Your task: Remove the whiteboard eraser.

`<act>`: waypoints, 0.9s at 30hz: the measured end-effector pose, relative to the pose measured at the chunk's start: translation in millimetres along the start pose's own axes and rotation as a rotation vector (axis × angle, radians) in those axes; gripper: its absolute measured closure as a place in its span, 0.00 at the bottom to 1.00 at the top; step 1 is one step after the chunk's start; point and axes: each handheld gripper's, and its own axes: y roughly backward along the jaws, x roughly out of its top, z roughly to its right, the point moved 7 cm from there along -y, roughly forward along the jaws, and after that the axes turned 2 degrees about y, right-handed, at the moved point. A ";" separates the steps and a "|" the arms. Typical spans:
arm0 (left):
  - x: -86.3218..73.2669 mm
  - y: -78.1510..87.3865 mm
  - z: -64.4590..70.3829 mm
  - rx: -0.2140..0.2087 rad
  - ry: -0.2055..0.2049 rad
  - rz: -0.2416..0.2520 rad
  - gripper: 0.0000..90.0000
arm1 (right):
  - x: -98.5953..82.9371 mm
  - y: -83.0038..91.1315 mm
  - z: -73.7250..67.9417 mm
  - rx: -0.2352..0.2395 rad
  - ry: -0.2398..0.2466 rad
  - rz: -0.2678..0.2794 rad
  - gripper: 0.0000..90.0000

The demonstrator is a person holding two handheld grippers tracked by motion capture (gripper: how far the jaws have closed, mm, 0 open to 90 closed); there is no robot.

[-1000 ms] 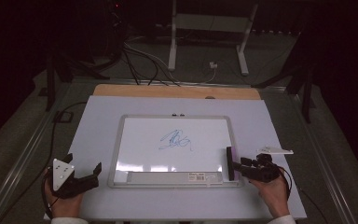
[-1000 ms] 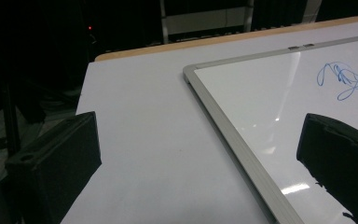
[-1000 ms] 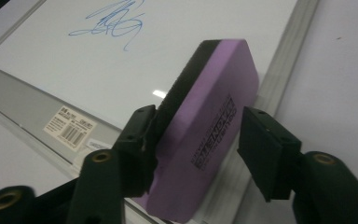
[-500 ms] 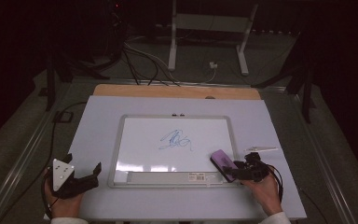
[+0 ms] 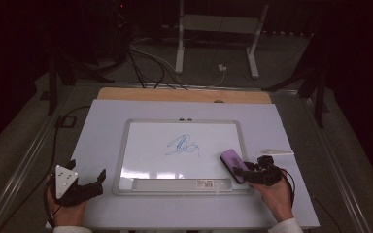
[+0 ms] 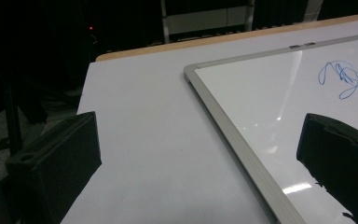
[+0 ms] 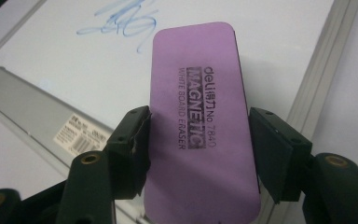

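Item: purple eraser [image 7: 198,126], pinched in your right hand-held gripper [image 5: 245,173] over whiteboard [image 5: 141,145]. Left hand-held gripper [image 5: 85,187] spread, idle. Step: approach. Next, probably: press onto blue scribble [image 5: 182,145].

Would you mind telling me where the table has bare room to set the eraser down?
Bare table lies left of the whiteboard and along its far edge. The near right corner is crowded: right gripper, purple eraser, small white object.
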 end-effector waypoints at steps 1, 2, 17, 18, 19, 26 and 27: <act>0.0 0.0 0.1 0.000 0.000 0.000 0.01 | 2.7 -1.1 -0.8 -0.002 0.005 0.004 0.46; 0.0 -0.2 0.0 0.000 -0.001 0.000 0.01 | 4.5 -1.9 -1.4 -0.003 0.008 0.007 0.46; -0.4 -1.3 1.4 -0.006 -0.007 -0.003 0.01 | 47.4 -40.4 -17.6 -0.031 0.084 0.047 0.46; -0.4 -1.2 1.4 -0.006 -0.007 -0.003 0.01 | 47.4 -40.4 -17.6 -0.031 0.084 0.047 0.46; -0.4 -1.2 1.4 -0.006 -0.008 -0.003 0.01 | 48.8 -43.2 -18.6 -0.031 0.088 0.045 0.46; -0.5 -0.8 0.7 -0.007 -0.004 -0.002 0.01 | 56.5 -68.9 -23.9 -0.050 0.115 0.022 0.46; -0.5 -0.7 0.6 -0.007 -0.003 -0.001 0.01 | 57.0 -72.1 -23.5 -0.052 0.113 0.019 0.46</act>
